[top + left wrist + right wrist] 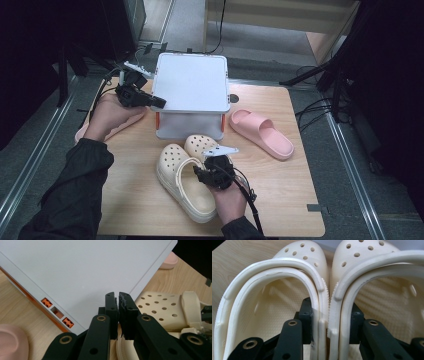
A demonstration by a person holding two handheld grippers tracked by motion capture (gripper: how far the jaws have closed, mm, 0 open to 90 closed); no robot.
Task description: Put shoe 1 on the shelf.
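Right hand-held gripper pinching the pair of cream clogs together in front of the white box.

Going left to right with the white box (192, 82) as landmark: at its left edge the left hand-held gripper (159, 102) is resting with its jaws together and nothing between them, a pink slide (122, 122) lying on the desk (280, 200) beneath that hand. Just in front of the box, the right hand-held gripper (329, 322) is clamping the two touching inner walls of the cream clogs (322, 290), one jaw inside each shoe. The clogs are looking light, soft and springy, so gripping low on the thick collar rims should be holding best. To the right of the box, a second pink slide (262, 132) is lying.
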